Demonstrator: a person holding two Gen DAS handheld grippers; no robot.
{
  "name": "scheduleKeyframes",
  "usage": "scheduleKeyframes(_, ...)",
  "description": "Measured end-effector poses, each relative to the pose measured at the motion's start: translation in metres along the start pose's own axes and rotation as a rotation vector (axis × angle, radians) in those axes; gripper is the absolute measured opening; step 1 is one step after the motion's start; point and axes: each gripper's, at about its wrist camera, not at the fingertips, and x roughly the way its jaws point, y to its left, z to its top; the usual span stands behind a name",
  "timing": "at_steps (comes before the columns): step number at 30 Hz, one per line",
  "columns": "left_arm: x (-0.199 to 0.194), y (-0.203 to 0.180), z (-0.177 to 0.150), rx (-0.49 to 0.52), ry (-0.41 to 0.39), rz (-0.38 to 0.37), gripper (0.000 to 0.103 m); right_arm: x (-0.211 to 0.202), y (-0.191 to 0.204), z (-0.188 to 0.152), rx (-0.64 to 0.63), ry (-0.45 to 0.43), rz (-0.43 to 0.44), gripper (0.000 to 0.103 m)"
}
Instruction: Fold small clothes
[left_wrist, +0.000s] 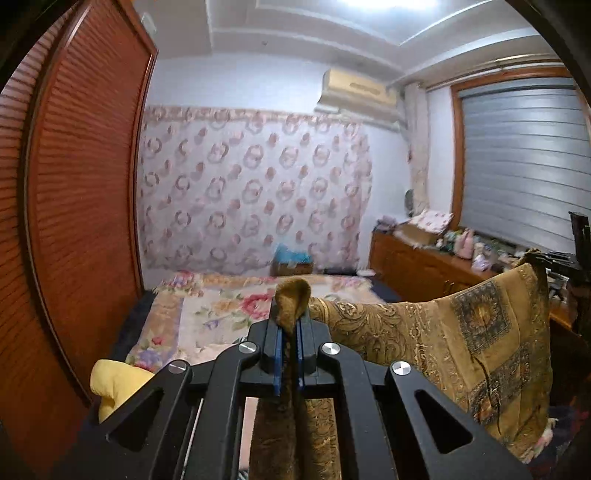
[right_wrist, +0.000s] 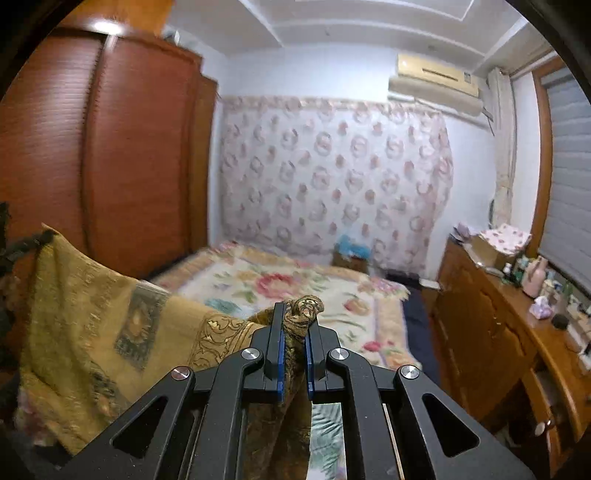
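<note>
A gold-brown patterned cloth (left_wrist: 461, 332) with dark square motifs hangs in the air, stretched between both grippers above the bed. My left gripper (left_wrist: 290, 314) is shut on one corner, and a bunched tip of fabric pokes out above its blue pads. The cloth runs off to the right, where the other gripper's black frame (left_wrist: 561, 258) holds the far corner. In the right wrist view my right gripper (right_wrist: 295, 321) is shut on a twisted corner of the same cloth (right_wrist: 92, 314), which spreads away to the left.
A bed with a floral cover (right_wrist: 295, 288) lies below and ahead. A red-brown louvred wardrobe (left_wrist: 81, 206) stands on the left. A wooden dresser (right_wrist: 509, 325) crowded with small items lines the right wall under a shuttered window. A yellow cloth (left_wrist: 114, 384) lies low on the left.
</note>
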Motion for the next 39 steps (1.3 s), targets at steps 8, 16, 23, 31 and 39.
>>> scheduleKeyframes(8, 0.095, 0.030, -0.056, 0.033, 0.241, 0.082, 0.033, 0.153, 0.015, -0.026, 0.054, 0.236, -0.165, 0.050)
scheduleKeyframes(16, 0.070, 0.021, -0.089, 0.026, 0.292, 0.007, 0.073, 0.157, 0.045, -0.066, 0.063, 0.318, -0.105, 0.064)
scheduleKeyframes(23, 0.049, -0.013, -0.113, 0.068, 0.329, -0.047, 0.075, 0.115, 0.045, -0.092, 0.099, 0.353, 0.016, 0.064)
scheduleKeyframes(31, 0.049, -0.044, -0.158, 0.077, 0.464, -0.115, 0.075, 0.101, 0.003, -0.121, 0.187, 0.447, 0.064, 0.061)
scheduleKeyframes(39, 0.059, -0.044, -0.184, 0.062, 0.535, -0.095, 0.075, 0.095, -0.004, -0.141, 0.226, 0.481, 0.065, 0.049)
